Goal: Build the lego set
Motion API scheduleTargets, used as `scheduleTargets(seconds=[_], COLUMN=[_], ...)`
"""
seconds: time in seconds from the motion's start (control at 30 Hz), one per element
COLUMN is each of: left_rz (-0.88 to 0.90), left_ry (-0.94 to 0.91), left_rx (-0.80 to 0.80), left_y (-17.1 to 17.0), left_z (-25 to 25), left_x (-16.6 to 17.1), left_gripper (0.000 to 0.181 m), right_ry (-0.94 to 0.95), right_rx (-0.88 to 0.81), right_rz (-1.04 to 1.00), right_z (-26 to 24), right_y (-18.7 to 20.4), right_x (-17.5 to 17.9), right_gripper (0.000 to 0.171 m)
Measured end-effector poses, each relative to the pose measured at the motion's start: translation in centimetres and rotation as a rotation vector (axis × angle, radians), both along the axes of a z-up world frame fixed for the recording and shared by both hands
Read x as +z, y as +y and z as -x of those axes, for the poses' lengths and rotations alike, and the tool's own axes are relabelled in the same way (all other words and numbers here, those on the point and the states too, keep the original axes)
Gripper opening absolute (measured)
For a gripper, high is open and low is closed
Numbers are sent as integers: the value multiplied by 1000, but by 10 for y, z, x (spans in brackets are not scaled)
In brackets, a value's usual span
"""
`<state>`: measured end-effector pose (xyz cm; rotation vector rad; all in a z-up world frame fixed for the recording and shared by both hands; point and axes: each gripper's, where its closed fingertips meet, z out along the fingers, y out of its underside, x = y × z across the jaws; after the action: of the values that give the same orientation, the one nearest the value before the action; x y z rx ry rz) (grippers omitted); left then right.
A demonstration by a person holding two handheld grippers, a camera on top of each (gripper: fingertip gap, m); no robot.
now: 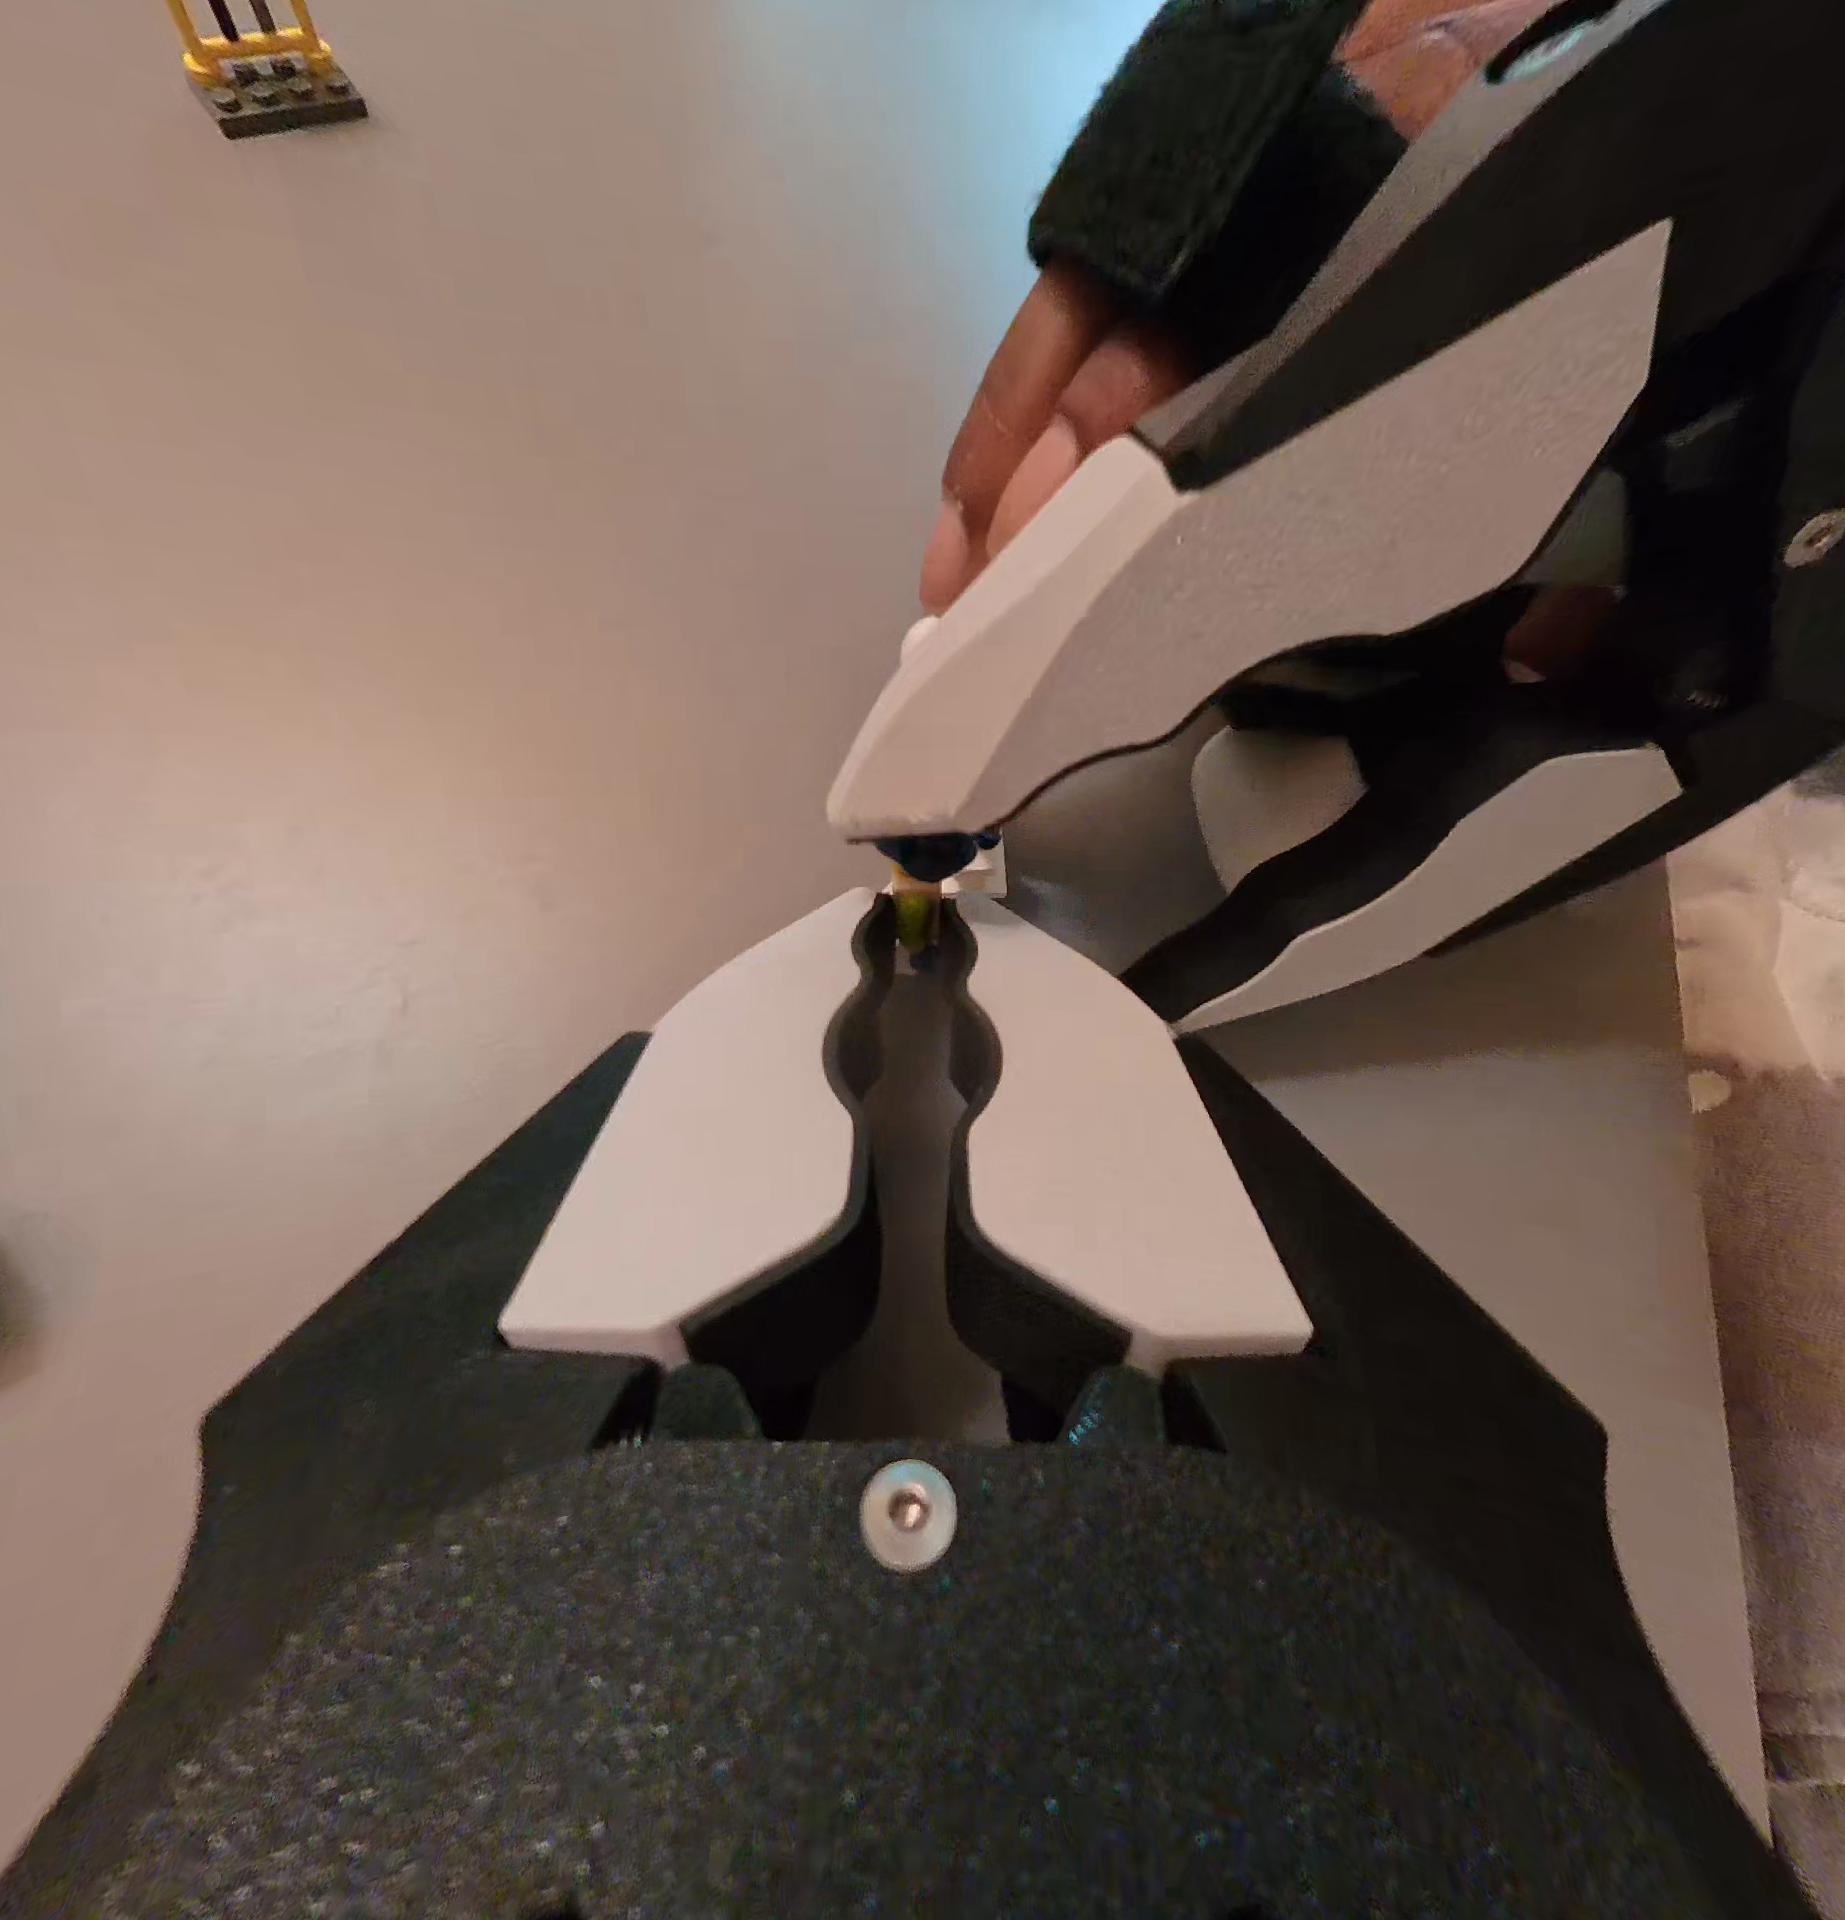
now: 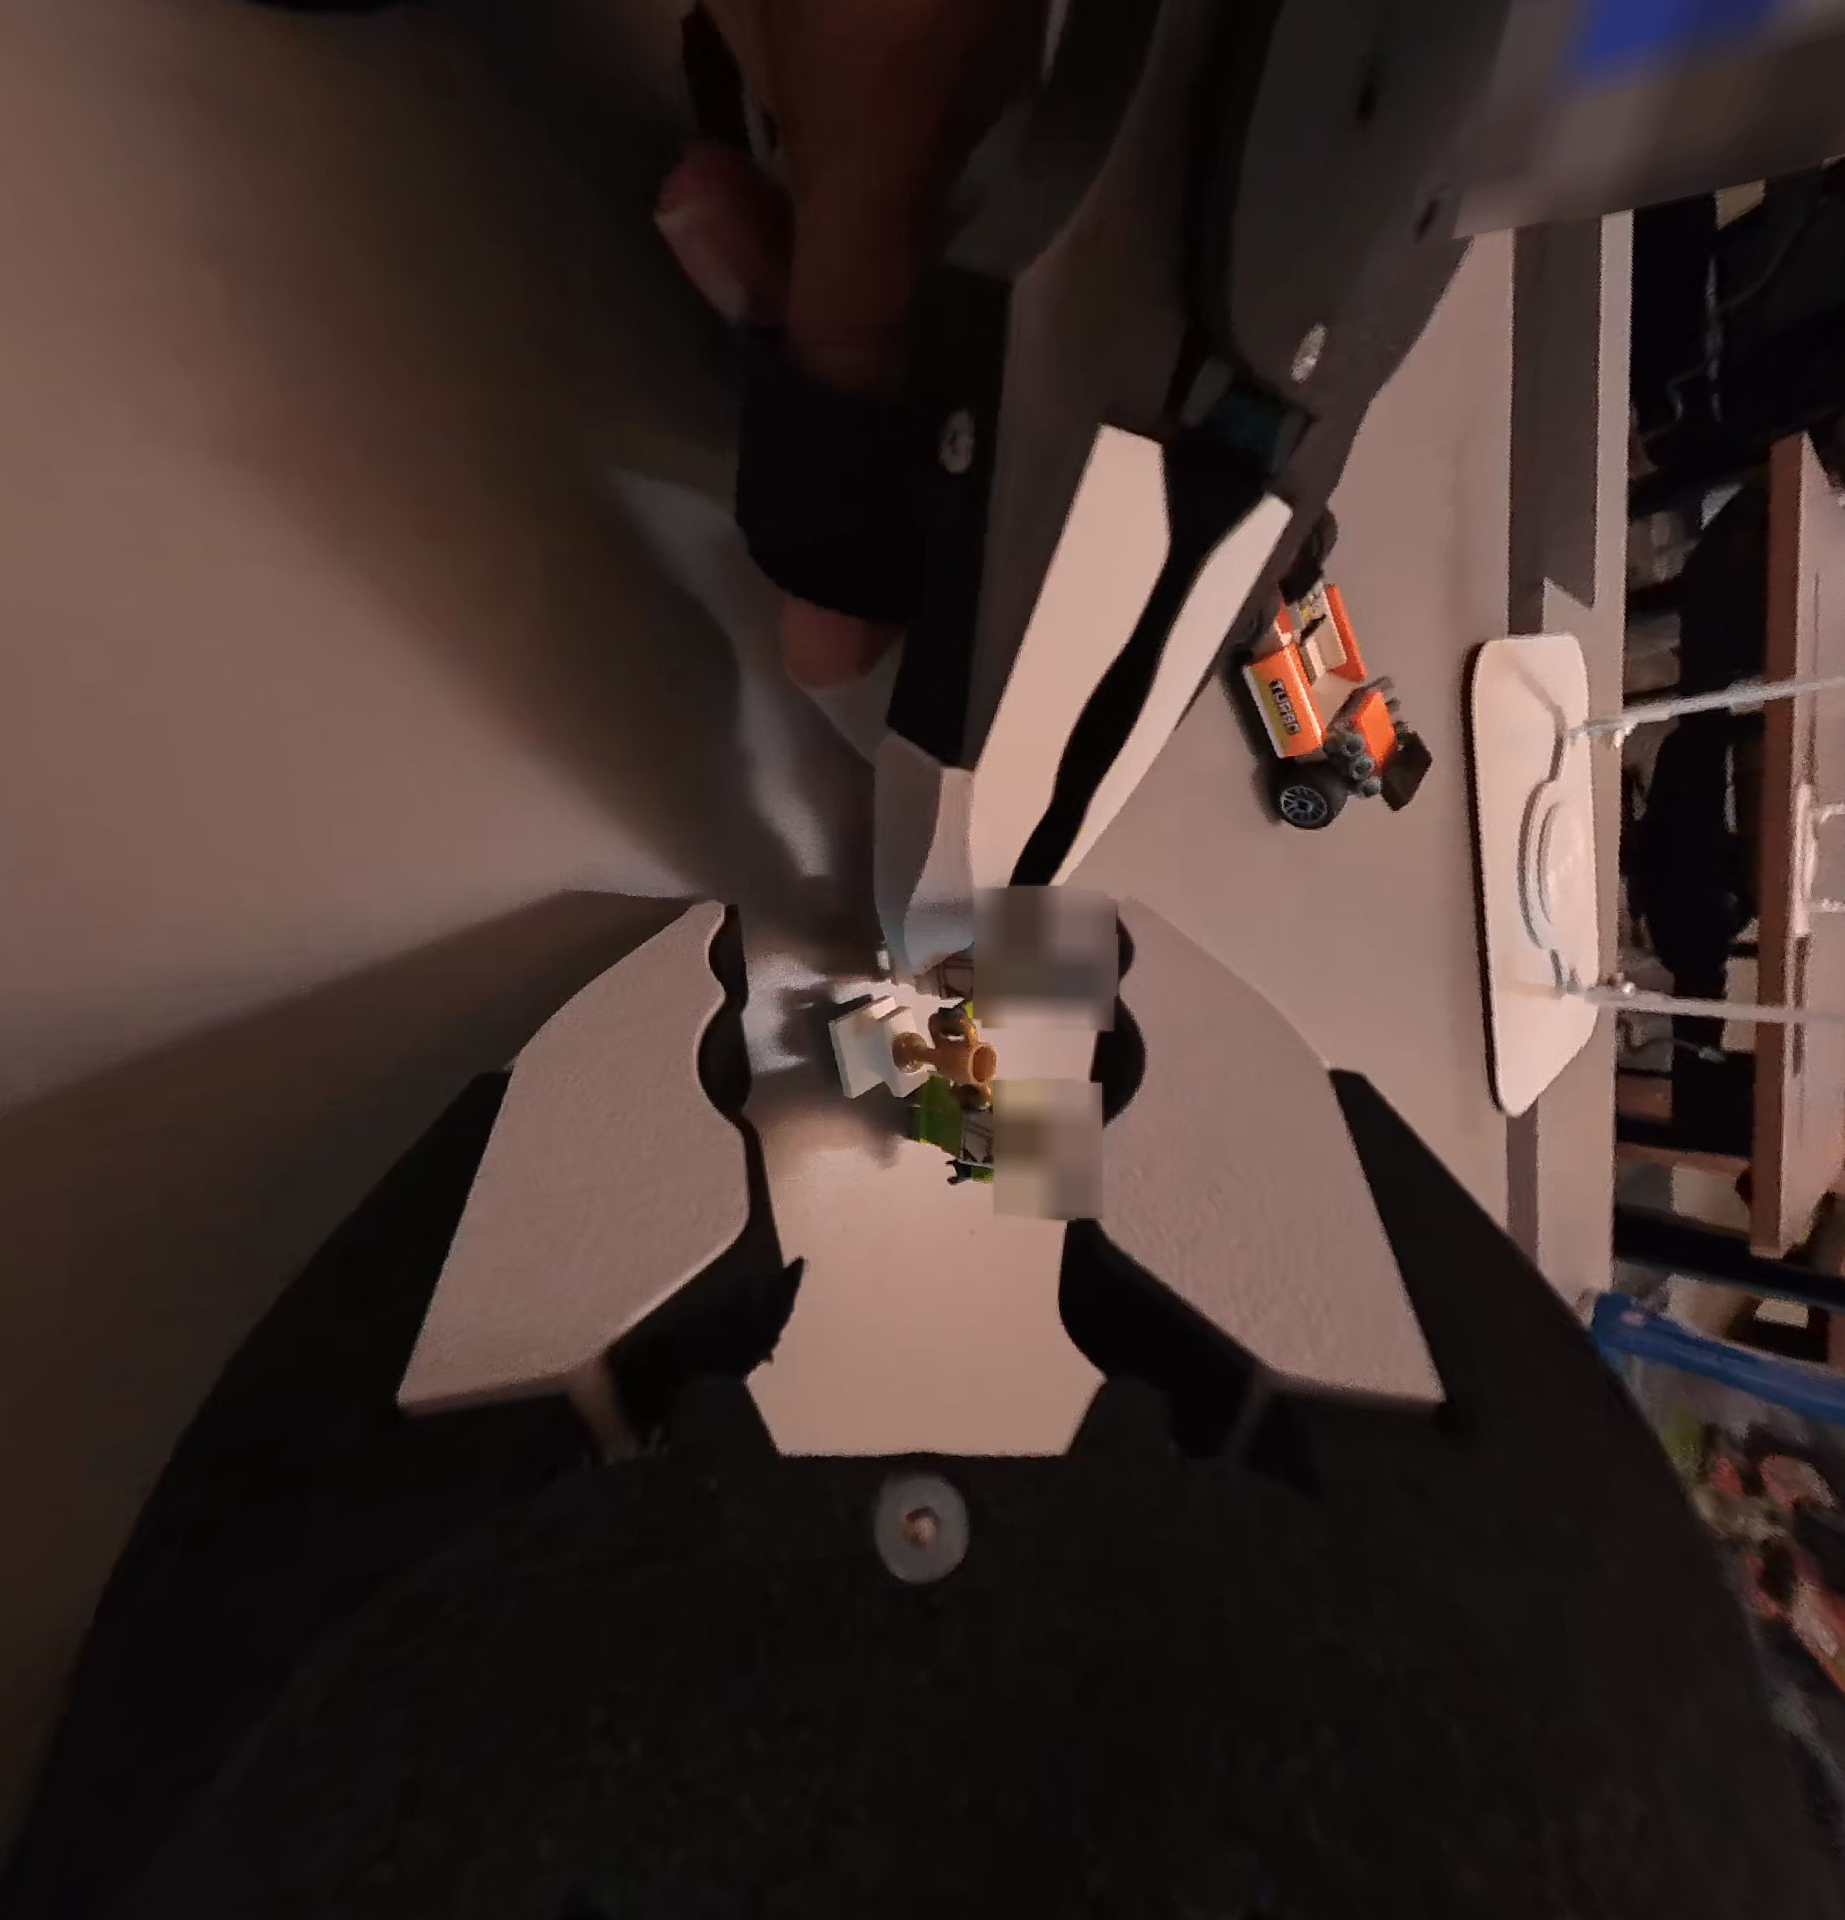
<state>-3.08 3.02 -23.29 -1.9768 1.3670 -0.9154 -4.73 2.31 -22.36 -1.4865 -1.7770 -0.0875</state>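
Lego minifigure (image 1: pixel 913 920) sits pinched at the very tips of the left gripper (image 1: pixel 915 914), fingers nearly together around its lime-green torso, held above the pale table (image 1: pixel 378 623). Right gripper (image 2: pixel 923 997) stands apart, wide gap between the fingers, nothing gripped; in the left wrist view its upper finger (image 1: pixel 1157 644) presses down on a dark blue piece (image 1: pixel 928 854) at the top of the figure, likely a cap or hair being seated, cannot tell which. A small white brick (image 2: pixel 864 1044) shows just beside the figure in the right wrist view; whether it's attached is unclear, part of that area is masked. Handling judgement: tiny, light, rigid plastic, smooth and slippery, so it can twist or pop out of a tip pinch under a push. Better hold is across the flat torso sides, not the legs or arms, which swivel. Push straight down along the figure's axis. Farther out: an orange lego car (image 2: pixel 1328 707) near the table edge, a white pad (image 2: pixel 1520 883) beyond it, and a small yellow-and-grey lego assembly (image 1: pixel 263 78) well apart at the far side.
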Motion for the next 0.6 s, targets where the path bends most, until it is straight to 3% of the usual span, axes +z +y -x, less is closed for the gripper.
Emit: scheduleTargets(seconds=[0.37,0.6], left_rz=[2,2], left_ry=[16,15], left_rx=[-73,-77], left_y=[-4,-5], left_z=[1,0], left_x=[-3,-3], left_gripper=[8,8], right_ry=[-46,-52], right_rx=[208,249], right_rz=[-89,-129], right_z=[-3,-2], right_y=[-4,-7], right_x=[-4,-6], right_gripper=[55,46])
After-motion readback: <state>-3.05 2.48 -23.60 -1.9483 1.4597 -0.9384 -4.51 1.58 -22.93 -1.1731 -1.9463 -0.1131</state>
